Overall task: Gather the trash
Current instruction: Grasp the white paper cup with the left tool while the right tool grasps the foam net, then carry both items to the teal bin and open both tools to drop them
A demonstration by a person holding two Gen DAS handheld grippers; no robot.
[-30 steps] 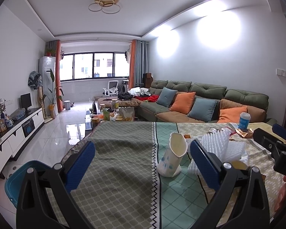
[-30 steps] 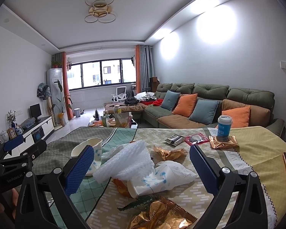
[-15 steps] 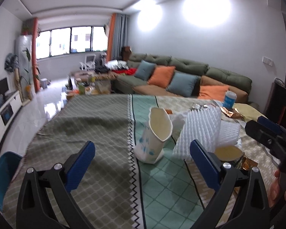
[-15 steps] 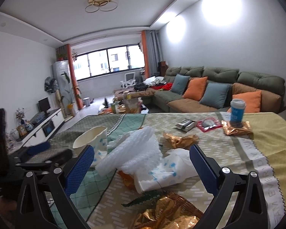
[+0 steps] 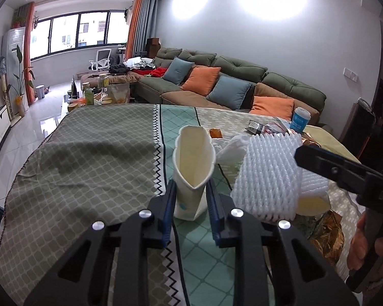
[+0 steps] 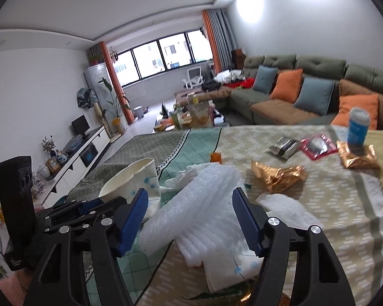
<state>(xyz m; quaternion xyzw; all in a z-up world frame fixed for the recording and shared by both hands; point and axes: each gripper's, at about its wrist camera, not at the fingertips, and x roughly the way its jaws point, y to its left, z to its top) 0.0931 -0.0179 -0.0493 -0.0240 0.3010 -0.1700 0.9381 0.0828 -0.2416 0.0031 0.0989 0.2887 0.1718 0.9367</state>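
Two grippers: left gripper (image 5: 190,199) pinching paper cup (image 5: 193,168); right gripper (image 6: 189,219) spread around foam net (image 6: 191,204). I'd clamp next.

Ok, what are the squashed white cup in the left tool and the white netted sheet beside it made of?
Squashed white cup: likely thin paper, matte cream inside, creased into a point, pinched by the left tool. White netted sheet: seemingly soft foam mesh, ribbed and slightly translucent.

Green sofa (image 5: 245,76) along white wall, wide window (image 5: 74,29) beyond glossy floor.
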